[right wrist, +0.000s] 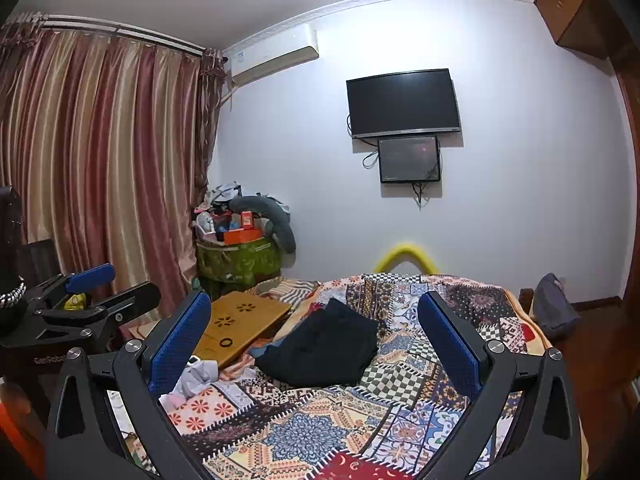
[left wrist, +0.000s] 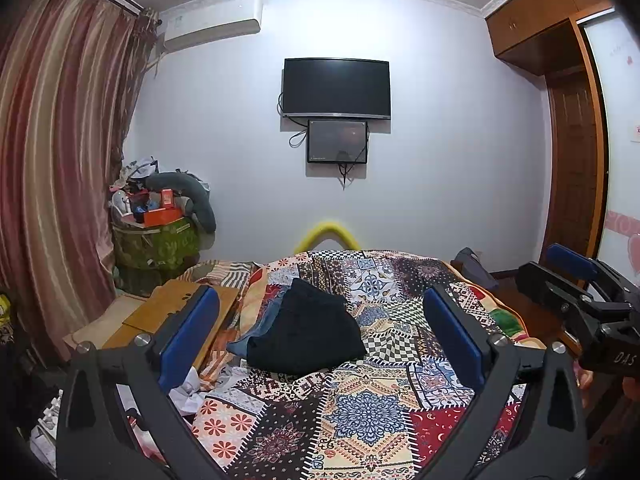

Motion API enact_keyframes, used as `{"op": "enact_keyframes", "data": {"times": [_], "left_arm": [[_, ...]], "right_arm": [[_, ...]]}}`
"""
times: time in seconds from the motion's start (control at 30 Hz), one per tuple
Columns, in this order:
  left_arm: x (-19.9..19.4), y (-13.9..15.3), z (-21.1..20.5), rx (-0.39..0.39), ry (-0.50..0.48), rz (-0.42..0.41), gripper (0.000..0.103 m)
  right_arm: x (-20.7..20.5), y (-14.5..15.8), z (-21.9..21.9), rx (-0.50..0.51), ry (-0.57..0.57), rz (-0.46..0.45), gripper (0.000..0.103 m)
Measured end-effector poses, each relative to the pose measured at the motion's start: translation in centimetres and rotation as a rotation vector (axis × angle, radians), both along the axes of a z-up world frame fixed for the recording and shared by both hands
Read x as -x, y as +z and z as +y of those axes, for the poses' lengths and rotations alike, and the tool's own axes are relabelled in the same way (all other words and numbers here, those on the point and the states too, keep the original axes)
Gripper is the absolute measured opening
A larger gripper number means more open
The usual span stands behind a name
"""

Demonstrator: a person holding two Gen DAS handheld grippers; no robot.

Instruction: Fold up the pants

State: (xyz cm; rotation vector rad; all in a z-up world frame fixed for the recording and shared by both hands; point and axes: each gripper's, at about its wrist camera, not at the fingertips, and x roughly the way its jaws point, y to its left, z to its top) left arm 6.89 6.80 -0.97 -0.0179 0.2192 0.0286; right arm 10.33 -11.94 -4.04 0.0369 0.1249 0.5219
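While both claws hang above the near end of the bed (left wrist: 360, 420), the dark pants (left wrist: 308, 330) lie folded in a heap on the patchwork quilt, atop a blue garment (left wrist: 244, 344) — well short of the television (left wrist: 336, 88) on the far wall. The left claw (left wrist: 320, 332) is spread wide and empty; the right claw (right wrist: 316, 344) is likewise apart, gripping nothing. A wooden tray (right wrist: 240, 328) rests just left of the pants.

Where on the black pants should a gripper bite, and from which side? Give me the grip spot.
Probably the near hem of the black pants, approached from the near side of the bed. They lie in a folded heap on the patchwork quilt, and that near edge sits thick and clear of other things. The left gripper and right gripper both hang open, facing it.
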Motion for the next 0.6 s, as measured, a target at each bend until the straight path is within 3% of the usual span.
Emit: {"op": "enact_keyframes", "data": {"times": [0.6], "left_arm": [[-0.33,-0.28,-0.01,0.018,-0.032,0.011,0.103]], "right_arm": [[0.65,0.44,-0.31,-0.005,-0.013,-0.007,0.103]]}}
